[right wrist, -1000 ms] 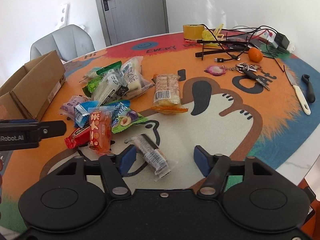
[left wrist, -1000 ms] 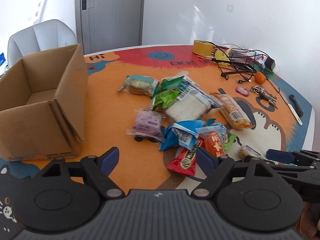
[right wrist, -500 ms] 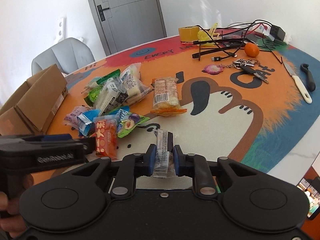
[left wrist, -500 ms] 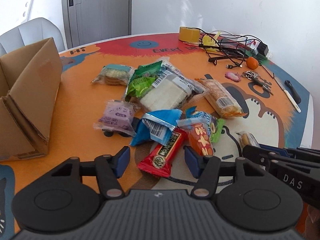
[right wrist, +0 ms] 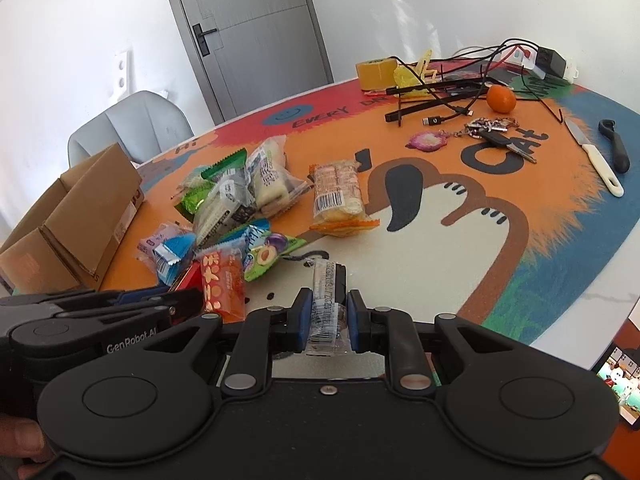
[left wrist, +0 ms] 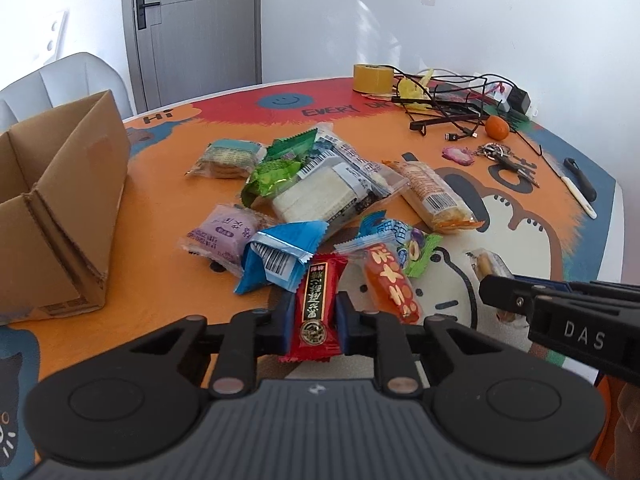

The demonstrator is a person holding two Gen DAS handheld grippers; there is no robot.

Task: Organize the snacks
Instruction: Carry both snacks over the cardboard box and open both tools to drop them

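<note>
My left gripper [left wrist: 311, 318] is shut on a red snack bar [left wrist: 318, 300] at the near edge of the snack pile [left wrist: 320, 196]; both blue pads press its sides. My right gripper [right wrist: 325, 316] is shut on a small clear-wrapped snack [right wrist: 326, 304] that shows a barcode. In the left wrist view that right gripper [left wrist: 504, 292] reaches in from the right, over the same snack [left wrist: 486, 264]. In the right wrist view the left gripper [right wrist: 176, 300] comes in from the left by the red bar [right wrist: 188, 278]. An open cardboard box [left wrist: 60, 208] stands left of the pile.
An orange-wrapped cake [left wrist: 434, 196] lies right of the pile. Farther back are a tape roll [left wrist: 372, 78], tangled cables [left wrist: 452, 100], a tangerine [left wrist: 497, 127], keys [left wrist: 500, 154] and a knife [left wrist: 576, 196]. A grey chair [right wrist: 132, 128] stands behind the round table.
Both grippers went from open to shut. The right closed on the clear-wrapped snack first, then the left moved in and closed on the red snack bar.
</note>
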